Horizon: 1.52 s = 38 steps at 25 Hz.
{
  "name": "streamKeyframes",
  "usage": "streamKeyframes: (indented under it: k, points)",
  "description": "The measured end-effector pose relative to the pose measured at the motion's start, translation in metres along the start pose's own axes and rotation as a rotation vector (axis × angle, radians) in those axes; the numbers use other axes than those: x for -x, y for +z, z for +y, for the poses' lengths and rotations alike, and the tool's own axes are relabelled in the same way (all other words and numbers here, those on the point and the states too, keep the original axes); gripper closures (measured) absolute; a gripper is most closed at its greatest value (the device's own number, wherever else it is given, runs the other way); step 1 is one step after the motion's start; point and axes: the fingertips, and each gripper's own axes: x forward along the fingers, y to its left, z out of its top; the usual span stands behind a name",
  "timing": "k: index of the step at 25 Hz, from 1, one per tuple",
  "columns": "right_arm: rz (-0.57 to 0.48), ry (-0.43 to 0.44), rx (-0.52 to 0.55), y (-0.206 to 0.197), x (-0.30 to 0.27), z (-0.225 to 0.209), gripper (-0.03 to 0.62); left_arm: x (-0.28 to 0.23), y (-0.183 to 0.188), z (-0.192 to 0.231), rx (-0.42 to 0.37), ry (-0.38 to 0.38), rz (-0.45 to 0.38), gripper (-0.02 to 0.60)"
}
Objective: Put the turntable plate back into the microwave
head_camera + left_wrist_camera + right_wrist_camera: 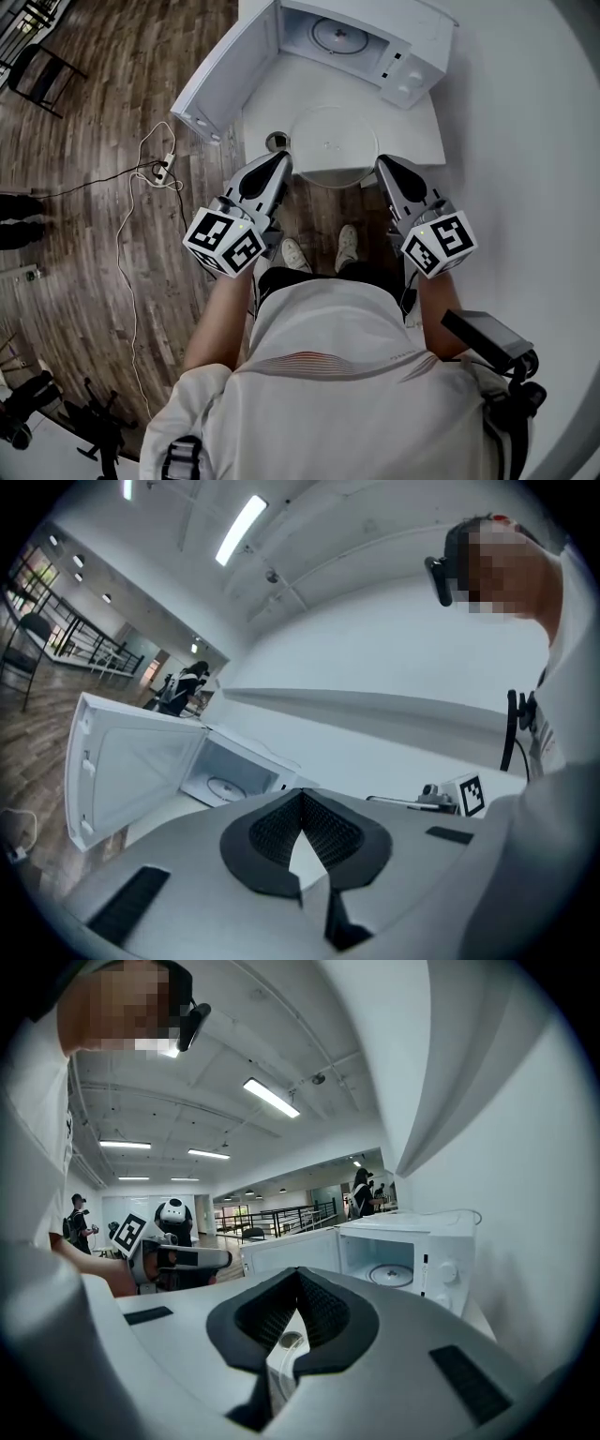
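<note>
Both tools are clenched on nothing. The left gripper and right gripper each show cross-hatched pads meeting at the tips, and only bare table shows through the gap behind them. The plate lies flat between the two tips, its rim close to each and its near part apparently overhanging the table edge. The microwave stands farther ahead, with its door swung out beyond the left gripper. I judge slip to be the main hazard. The plate is clear, smooth glass with a thin rim, so a pinch at one edge only could let it tilt, slide out and drop to the floor. I must part the jaws before advancing, because closed tips would shove the plate rather than take it. A small ring-shaped part just ahead of the left tip could be knocked. Seating is the second risk: if the plate is not centred on the round roller ring on the cavity floor, it will rest crooked. The microwave shell is glossy white and the pads are matte black.
</note>
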Motion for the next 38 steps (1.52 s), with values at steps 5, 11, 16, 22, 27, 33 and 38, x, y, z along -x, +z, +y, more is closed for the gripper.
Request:
streamKeyframes:
  k: [5,11,16,22,27,33,38]
  points:
    - [-0.004,0.033,-0.008,-0.003,-0.005,-0.014,0.589,-0.014,-0.005,0.006,0.200,-0.006,-0.027,0.572]
    - [0.019,0.043,-0.038,-0.013,-0.001,-0.038,0.589,-0.030,-0.026,0.013,0.556,-0.050,-0.086,0.572]
    - [0.047,0.047,-0.053,-0.022,0.001,-0.053,0.589,-0.037,-0.057,0.021,0.620,-0.042,-0.069,0.571]
    - [0.091,0.054,-0.061,-0.038,0.000,-0.069,0.589,-0.044,-0.124,0.041,0.704,-0.003,0.009,0.514]
    - [0.118,0.053,-0.068,-0.051,0.003,-0.086,0.589,-0.049,-0.176,0.050,0.784,0.045,0.058,0.456]
    - [0.145,0.056,-0.080,-0.068,0.006,-0.095,0.589,-0.033,-0.214,0.061,0.882,0.107,0.061,0.402]
    - [0.181,0.064,-0.096,-0.085,0.009,-0.094,0.589,-0.030,-0.245,0.056,0.946,0.103,0.077,0.370]
